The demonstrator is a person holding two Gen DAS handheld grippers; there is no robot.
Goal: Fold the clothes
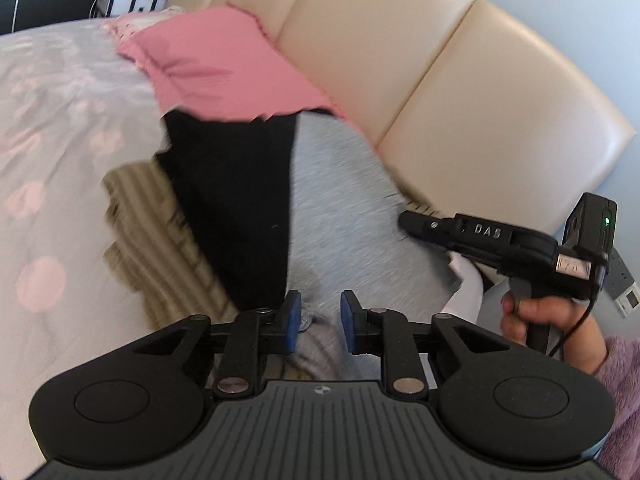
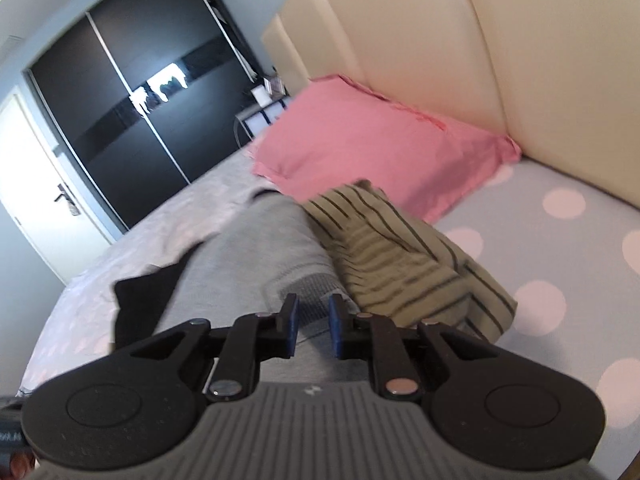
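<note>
left tongs [image 1: 320,322] at the bottom centre of the left wrist view, blue pads parted, released, with a bunched bit of the grey knitted garment [image 1: 344,208] sitting in the gap but not pinched. that grey garment spreads up the middle of the frame over the bed with the grey, pink-dotted cover [image 1: 52,168], a black cloth [image 1: 232,200] lying over its left side and a beige striped garment [image 1: 160,240] poking out beneath at the left. right tongs [image 2: 313,322] in the right wrist view also released, pads apart just above the grey garment's ribbed edge, nothing clamped. seen from the left wrist, the right tool reaches in from the right edge, its tip at the garment's far side. pink pillow [image 2: 372,144] leans on the cream padded headboard [image 2: 520,60] above the pile; dark sliding wardrobe [image 2: 132,112] in the upper left.
</note>
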